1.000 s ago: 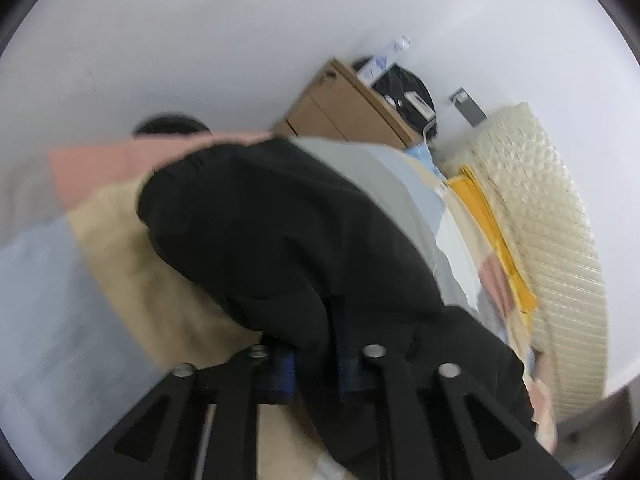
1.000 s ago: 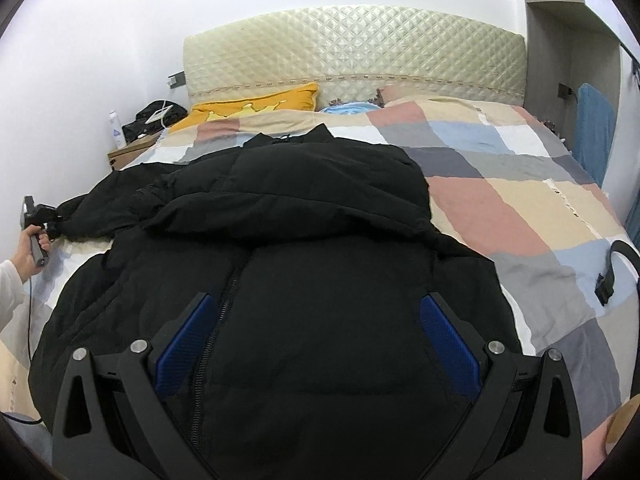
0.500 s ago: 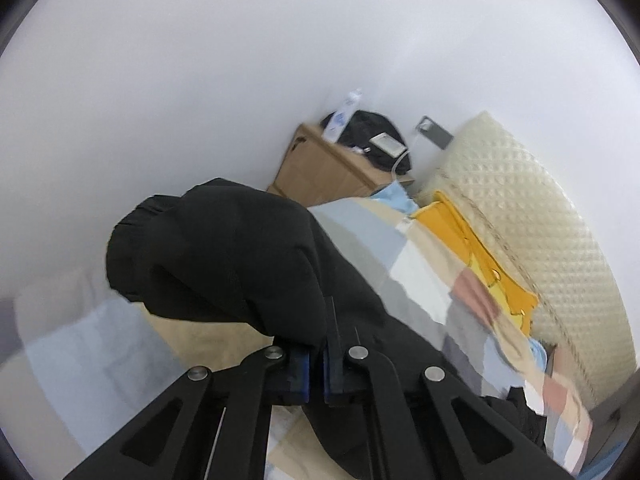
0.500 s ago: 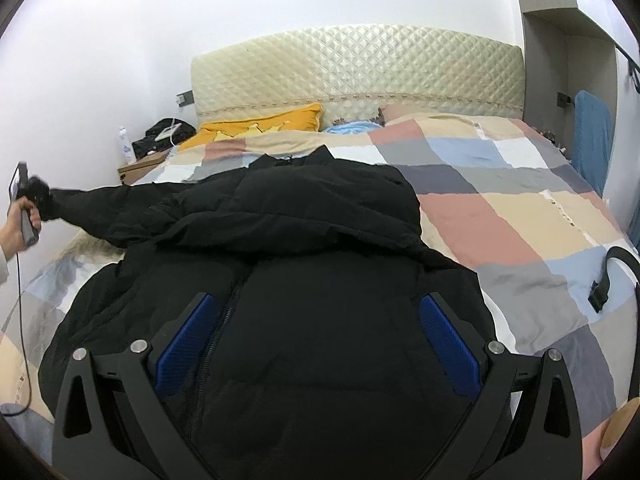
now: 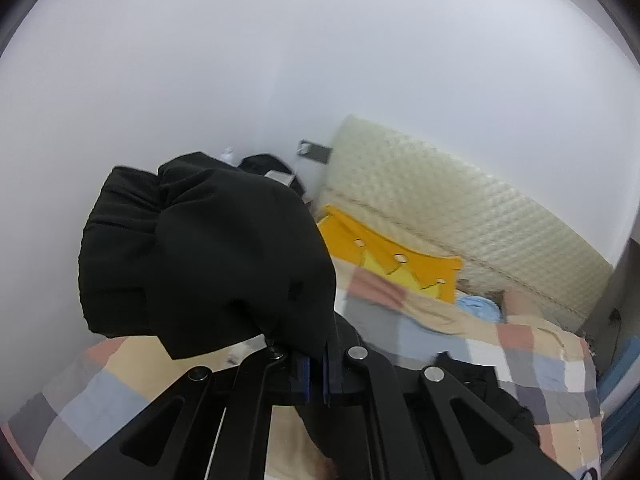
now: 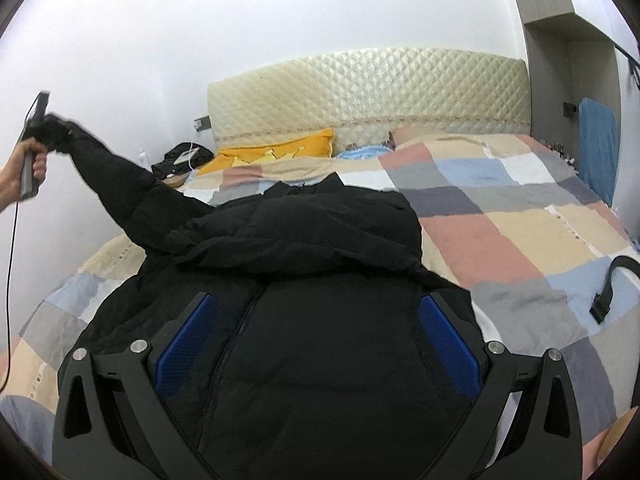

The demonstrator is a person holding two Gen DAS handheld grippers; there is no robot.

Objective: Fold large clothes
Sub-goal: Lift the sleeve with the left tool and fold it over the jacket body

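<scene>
black jacket (image 6: 320,280) sleeve (image 5: 208,256) in pinched left gripper (image 5: 316,368), right gripper (image 6: 316,344) wide above

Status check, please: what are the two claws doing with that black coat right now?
Left claw shut on sleeve, lifted off bed. Right claw open over coat. Black strap lies clear.

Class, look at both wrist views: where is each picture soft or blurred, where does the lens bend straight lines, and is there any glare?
Left wrist view: soft throughout, the quilted headboard and yellow pillow smeared; the black sleeve in the left claw lacks detail. Right wrist view: sharper, though the raised hand is blurred, and the headboard's top edge bows. No strong glare in either; lighting is flat.
</scene>
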